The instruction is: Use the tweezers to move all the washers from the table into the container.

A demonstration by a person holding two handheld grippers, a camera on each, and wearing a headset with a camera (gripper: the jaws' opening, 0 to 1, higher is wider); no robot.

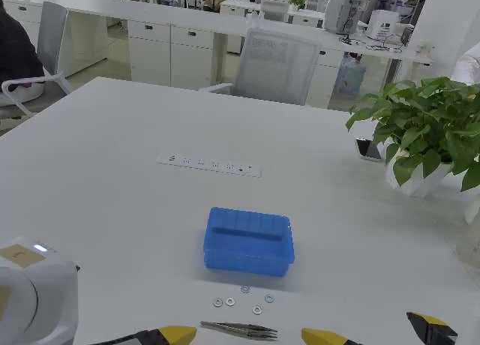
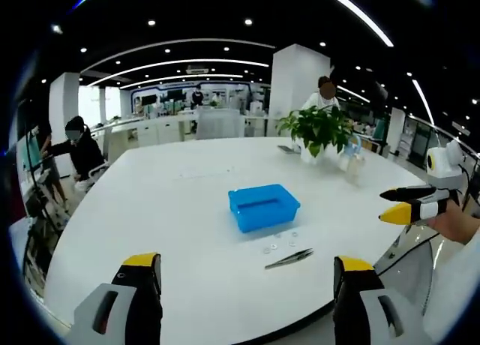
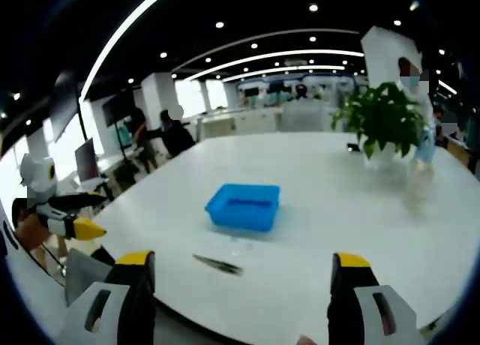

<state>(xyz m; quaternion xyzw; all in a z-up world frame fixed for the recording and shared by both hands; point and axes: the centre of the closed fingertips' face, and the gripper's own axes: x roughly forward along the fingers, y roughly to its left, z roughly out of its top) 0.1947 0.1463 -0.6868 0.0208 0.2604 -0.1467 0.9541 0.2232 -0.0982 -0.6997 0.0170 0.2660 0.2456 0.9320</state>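
On the broad white table (image 1: 112, 172) sits the shallow blue plastic container (image 1: 248, 241), and I have the left gripper (image 2: 247, 264) and the right gripper (image 3: 240, 260) both spread wide and empty, short of the work. The slim metal tweezers (image 1: 238, 329) lie flat near the table's front edge, with five small silver washers (image 1: 229, 301) scattered between them and the container. I judge this the opening step; next I must close one claw low across the tweezers' arms.
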